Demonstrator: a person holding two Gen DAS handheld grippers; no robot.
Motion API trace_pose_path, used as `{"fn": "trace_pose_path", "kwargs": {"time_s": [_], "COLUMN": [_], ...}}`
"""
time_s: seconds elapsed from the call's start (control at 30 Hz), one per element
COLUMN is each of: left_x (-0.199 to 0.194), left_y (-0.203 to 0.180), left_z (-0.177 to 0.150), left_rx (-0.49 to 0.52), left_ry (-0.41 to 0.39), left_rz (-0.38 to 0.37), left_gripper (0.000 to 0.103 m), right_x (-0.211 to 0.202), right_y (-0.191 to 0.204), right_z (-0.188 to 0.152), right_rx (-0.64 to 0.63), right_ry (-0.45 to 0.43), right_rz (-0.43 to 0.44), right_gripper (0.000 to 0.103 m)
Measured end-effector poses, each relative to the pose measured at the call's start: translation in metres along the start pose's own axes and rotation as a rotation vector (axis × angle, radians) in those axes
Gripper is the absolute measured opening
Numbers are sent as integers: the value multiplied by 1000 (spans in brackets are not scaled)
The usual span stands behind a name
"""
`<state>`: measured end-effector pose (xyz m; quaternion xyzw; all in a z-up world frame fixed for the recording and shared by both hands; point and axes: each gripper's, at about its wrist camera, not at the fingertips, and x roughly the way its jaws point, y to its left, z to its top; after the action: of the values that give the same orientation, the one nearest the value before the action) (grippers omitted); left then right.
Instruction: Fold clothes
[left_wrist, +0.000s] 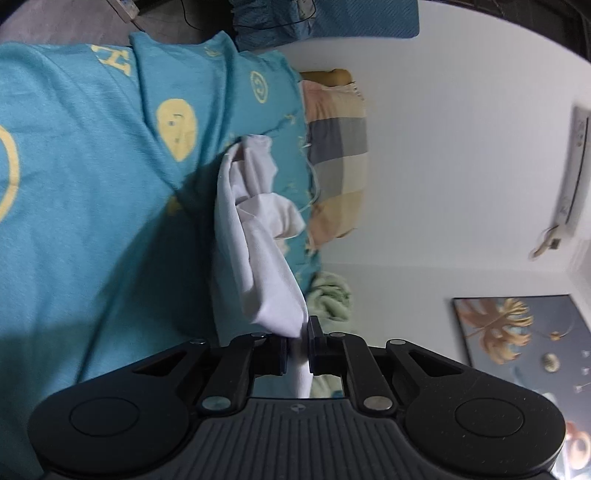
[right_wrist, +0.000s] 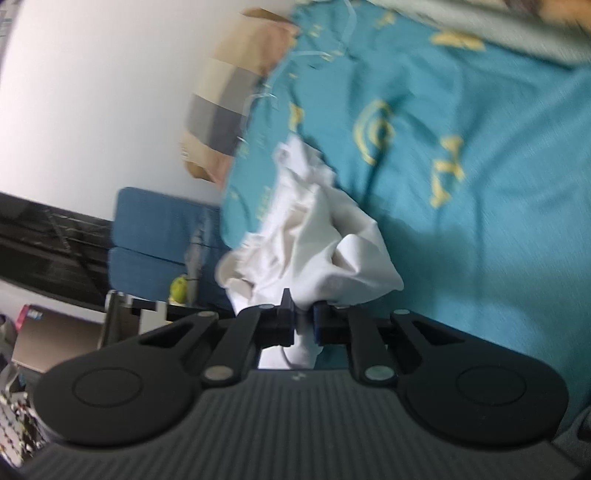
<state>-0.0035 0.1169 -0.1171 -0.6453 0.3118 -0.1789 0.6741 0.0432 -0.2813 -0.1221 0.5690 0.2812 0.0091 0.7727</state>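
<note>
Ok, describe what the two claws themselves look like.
Both look alike. The left claw and right claw are matte black, with two short blocky fingers on paired linkage bars pinned by silver rivets. Each sits on a wide ribbed grey-black body with a round disc at either side. No cables or sleeves show.

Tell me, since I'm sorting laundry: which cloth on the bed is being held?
The white garment, pinched by both the left hand-held gripper and right hand-held gripper; the green cloth lies untouched.

1 white garment (left_wrist: 258, 258), 1 bedspread (left_wrist: 74, 221) (teal), 1 pillow (left_wrist: 338, 147).
</note>
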Motion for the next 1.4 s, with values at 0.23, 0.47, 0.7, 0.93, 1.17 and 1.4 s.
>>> {"fn": "trace_pose_path", "kwargs": {"time_s": [0.23,0.47,0.7,0.93,1.17,1.4], "left_x": [-24,-65,-76,-26,0,15], "left_y": [-40,-71,-38,12,9,-2], "left_z": [-8,-33,-55,-46,-38,-30], "left_rx": [52,146,84,17,2,32], "left_ry": [-22,-17,50,64,68,84], "left_rz": [-6,13,170,364,396,433], "left_gripper": [1,0,2,29,50,56], "right_x": [-36,-83,-89,-63,-19,15], "right_y": [20,43,28,13,11,1], "right_z": [9,2,-13,-37,-48,-62], "right_rx": [-15,-121,-70,-38,-11,63], "right_ry": [-18,-53,34,147,242,354], "right_rz": [55,46,-15,-57,-211,-257], "right_gripper": [7,3,3,6,13,50]}}
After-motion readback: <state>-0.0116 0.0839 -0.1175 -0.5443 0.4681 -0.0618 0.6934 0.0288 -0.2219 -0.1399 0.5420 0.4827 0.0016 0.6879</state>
